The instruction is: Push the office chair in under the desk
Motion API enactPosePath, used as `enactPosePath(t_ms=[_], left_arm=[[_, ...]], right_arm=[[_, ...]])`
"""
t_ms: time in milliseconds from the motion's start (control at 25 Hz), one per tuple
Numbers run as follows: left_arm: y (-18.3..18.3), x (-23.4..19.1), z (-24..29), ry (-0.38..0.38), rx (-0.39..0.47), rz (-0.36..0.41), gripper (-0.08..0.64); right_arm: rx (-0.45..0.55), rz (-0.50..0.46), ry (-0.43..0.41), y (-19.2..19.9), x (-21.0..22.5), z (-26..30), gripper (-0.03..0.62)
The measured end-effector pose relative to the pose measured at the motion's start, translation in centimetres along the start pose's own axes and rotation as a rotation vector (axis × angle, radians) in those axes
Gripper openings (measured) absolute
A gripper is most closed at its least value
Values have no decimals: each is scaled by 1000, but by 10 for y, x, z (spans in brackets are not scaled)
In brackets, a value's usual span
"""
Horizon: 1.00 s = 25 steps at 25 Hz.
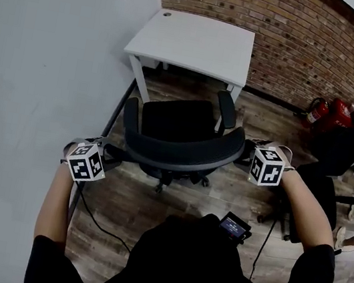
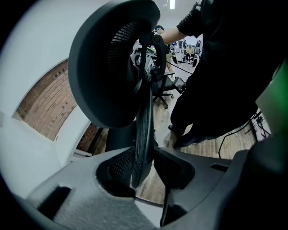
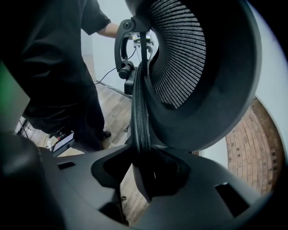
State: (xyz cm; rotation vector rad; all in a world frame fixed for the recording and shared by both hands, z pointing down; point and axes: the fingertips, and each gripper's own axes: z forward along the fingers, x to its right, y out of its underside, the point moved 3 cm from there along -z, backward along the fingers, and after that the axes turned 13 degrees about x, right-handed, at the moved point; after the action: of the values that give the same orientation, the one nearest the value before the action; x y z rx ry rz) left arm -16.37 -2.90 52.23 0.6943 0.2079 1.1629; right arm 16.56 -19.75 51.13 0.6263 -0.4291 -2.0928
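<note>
Clamped on the chair back (image 1: 182, 150), one at each end: left gripper (image 1: 115, 154) at frame left, right gripper (image 1: 246, 155) at frame right. Mid frame: the chair (image 1: 177, 120), just below the desk (image 1: 194, 42), not under it yet. Needs a straight push toward the top. Both held out front, tipped down, equally near.

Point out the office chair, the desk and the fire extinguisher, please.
office chair (image 1: 181, 153), head view, top rim of backrest
desk (image 1: 194, 42), head view, white top
fire extinguisher (image 1: 316, 112), head view, red body
</note>
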Motion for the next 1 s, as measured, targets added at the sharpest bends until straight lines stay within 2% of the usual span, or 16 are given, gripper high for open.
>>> enactPosePath(t_ms=[440,600,800,1000], left_arm=[[24,-20,-13,52,7,36,130],[36,-32,-16,73,-20,45,131],[54,-60,-26,93,-2,54,133],[61,-63,-27,122,-4,66,133]], right_arm=[[-10,44,33,-19,14,18,140],[22,67,45,-28,14,26,141],[54,82,59,-44,26,36,141],[67,97,64,-50,18,39,138]])
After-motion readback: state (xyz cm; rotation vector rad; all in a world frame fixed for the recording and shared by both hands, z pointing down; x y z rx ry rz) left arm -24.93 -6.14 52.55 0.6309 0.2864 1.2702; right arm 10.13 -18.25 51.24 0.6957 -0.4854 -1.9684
